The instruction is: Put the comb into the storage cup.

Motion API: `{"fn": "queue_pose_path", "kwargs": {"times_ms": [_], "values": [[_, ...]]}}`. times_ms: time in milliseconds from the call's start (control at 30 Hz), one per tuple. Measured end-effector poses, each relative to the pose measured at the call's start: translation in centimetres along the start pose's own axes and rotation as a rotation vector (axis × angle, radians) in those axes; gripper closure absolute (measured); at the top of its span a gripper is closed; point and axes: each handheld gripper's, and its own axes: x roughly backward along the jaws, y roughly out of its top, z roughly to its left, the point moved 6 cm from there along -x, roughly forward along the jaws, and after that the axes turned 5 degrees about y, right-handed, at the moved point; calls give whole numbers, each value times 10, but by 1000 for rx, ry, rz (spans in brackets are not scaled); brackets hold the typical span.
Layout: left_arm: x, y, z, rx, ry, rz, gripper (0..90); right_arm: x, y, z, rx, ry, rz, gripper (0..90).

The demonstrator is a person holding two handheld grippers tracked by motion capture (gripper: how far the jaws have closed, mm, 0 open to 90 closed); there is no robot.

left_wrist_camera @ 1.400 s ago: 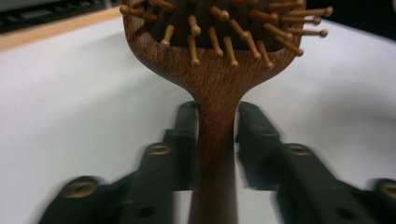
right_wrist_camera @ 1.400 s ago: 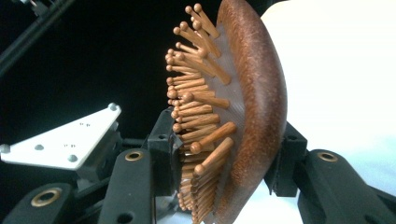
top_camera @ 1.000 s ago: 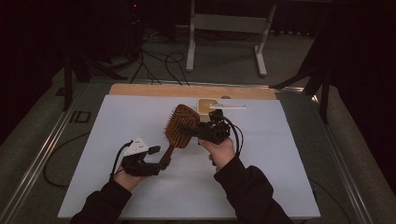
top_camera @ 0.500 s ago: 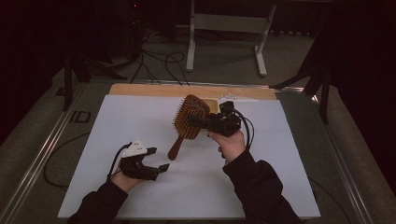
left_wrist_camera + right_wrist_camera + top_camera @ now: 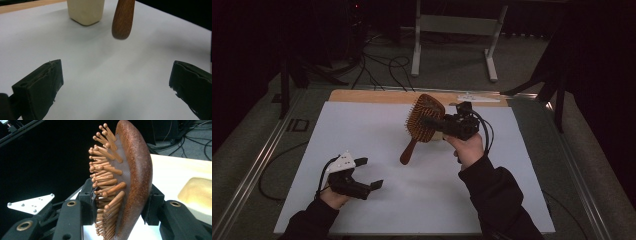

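Hairbrush (image 5: pixel 424 119) clamped in right claw (image 5: pixel 438 123) above cream cup (image 5: pixel 85 11); left claw (image 5: pixel 371 173) open.

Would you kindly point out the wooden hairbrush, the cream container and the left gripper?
wooden hairbrush (image 5: pixel 424 117), high view, bristled head.
cream container (image 5: pixel 85 11), left gripper view, front wall.
left gripper (image 5: pixel 368 173), high view, midway between its fingertips.

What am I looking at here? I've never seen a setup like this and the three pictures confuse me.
A person at a table holds a hand-operated gripper in each hand. The high view looks down from above. There the right gripper clamps the head of a wooden hairbrush, lifted off the white sheet. The left gripper sits open and holds nothing. The other two pictures come from cameras riding on each gripper: one shows the brush handle and a cream block, the other the bristles between the jaws.
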Motion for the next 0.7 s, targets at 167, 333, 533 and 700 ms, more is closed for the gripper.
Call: {"fn": "queue_pose_path", "kwargs": {"times_ms": [167,333,533,700], "values": [[9,-11,8,7,15,7,0,8,14,-2,14,-13,-19,543],[13,-18,10,-15,26,12,0,15,23,-4,25,-25,-37,543],[19,-27,14,-7,33,7,0,26,39,-7,30,-44,-66,543],[24,-33,18,-9,55,8,0,34,54,-12,34,-64,-86,544]]}}
